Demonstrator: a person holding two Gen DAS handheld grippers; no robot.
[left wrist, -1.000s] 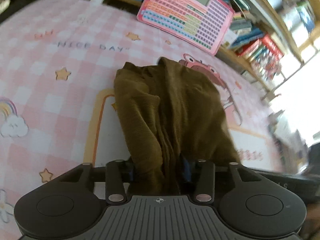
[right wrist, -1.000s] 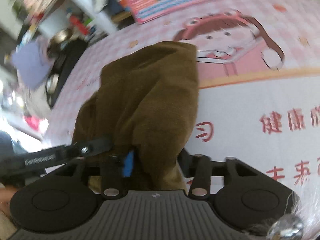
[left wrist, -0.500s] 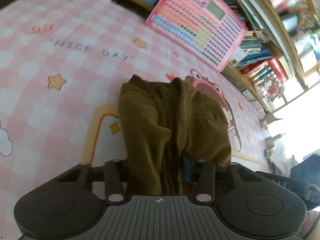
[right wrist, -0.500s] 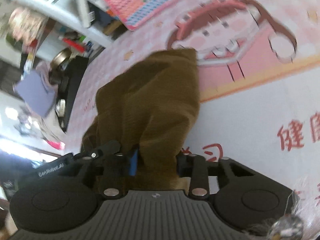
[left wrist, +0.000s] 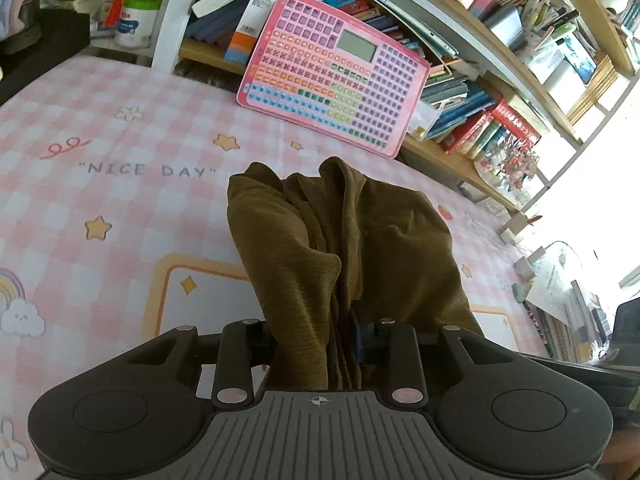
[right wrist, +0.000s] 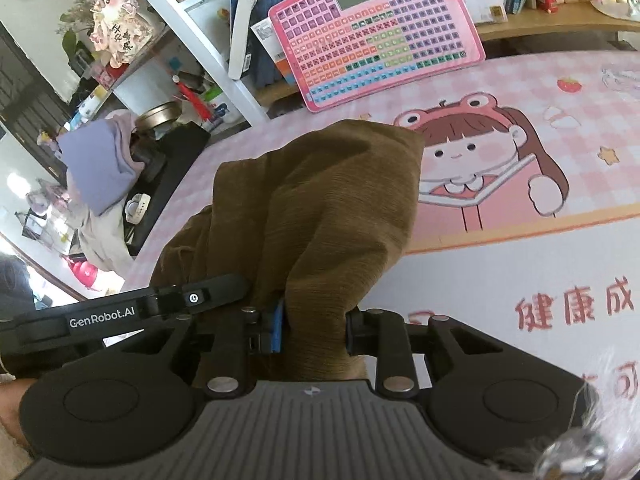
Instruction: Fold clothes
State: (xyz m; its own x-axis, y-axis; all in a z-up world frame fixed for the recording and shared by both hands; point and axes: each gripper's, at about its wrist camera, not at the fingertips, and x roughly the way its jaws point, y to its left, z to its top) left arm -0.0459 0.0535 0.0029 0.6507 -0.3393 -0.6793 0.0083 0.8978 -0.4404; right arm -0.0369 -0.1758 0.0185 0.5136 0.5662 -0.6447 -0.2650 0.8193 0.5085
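bunched olive-brown garment (left wrist: 344, 248) pinched between the left gripper (left wrist: 316, 340) fingers, narrowly parted around thick folds, draped forward beyond the fingertips above the pink checked desk (left wrist: 120, 208). same garment (right wrist: 320, 208) clamped between the right gripper (right wrist: 314, 330) fingers, jaws closing on the cloth. pink keyboard toy (left wrist: 332, 72) propped against the bookshelf (left wrist: 500, 92) well beyond the fingers.
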